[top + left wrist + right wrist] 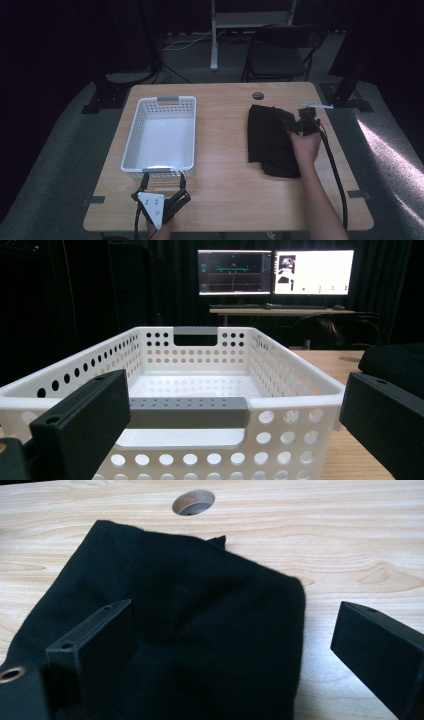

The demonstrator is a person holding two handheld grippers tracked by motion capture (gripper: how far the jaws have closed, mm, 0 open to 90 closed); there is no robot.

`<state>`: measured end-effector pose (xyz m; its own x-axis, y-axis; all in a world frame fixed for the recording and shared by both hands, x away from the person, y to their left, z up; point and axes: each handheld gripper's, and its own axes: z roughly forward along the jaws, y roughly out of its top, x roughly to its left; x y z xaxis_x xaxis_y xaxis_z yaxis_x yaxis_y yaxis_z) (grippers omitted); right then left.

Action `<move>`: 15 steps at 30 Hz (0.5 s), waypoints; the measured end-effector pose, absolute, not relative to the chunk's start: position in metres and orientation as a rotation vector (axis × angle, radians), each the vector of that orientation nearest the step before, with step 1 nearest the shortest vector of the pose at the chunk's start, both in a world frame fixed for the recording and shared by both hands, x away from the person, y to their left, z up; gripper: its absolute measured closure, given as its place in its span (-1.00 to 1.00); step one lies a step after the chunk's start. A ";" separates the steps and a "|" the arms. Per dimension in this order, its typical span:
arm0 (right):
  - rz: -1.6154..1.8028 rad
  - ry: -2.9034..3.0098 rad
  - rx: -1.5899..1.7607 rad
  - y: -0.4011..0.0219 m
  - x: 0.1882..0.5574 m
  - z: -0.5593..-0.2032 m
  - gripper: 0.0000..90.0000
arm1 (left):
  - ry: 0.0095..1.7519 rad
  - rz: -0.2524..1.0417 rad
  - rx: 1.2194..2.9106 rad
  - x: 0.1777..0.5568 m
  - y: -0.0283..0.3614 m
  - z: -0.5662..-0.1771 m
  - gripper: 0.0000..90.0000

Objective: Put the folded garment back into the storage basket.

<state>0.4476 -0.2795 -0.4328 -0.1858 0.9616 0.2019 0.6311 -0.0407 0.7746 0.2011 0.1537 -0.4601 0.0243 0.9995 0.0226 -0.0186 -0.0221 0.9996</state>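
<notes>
On the wooden table (225,165), white perforated basket (161,134) at left, folded black cloth (270,140) lying at right, right gripper (292,125) spread wide over the cloth's edge, left gripper (162,185) spread apart at the basket's near rim, small round hole (258,95) beyond the cloth.

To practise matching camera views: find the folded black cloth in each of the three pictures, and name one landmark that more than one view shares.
High view: the black cloth lies right of centre on the table, under the right claw.
Left gripper view: its edge pokes in at far right, beyond the white basket.
Right gripper view: it spreads across left and centre.
Shared landmark: the round table hole just beyond the cloth.
</notes>
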 end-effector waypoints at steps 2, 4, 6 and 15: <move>1.126 1.850 1.684 -0.279 0.449 -0.435 -0.91 | 1.167 1.216 1.223 0.201 0.154 -0.460 -0.98; 1.130 1.863 1.689 -0.278 0.449 -0.438 -0.91 | 1.167 1.216 1.223 0.201 0.154 -0.460 -0.98; 1.128 1.865 1.694 -0.277 0.450 -0.439 -0.91 | 1.167 1.216 1.223 0.201 0.154 -0.460 -0.98; 1.106 1.897 1.737 -0.277 0.454 -0.450 -0.91 | 1.167 1.216 1.223 0.201 0.154 -0.460 -0.98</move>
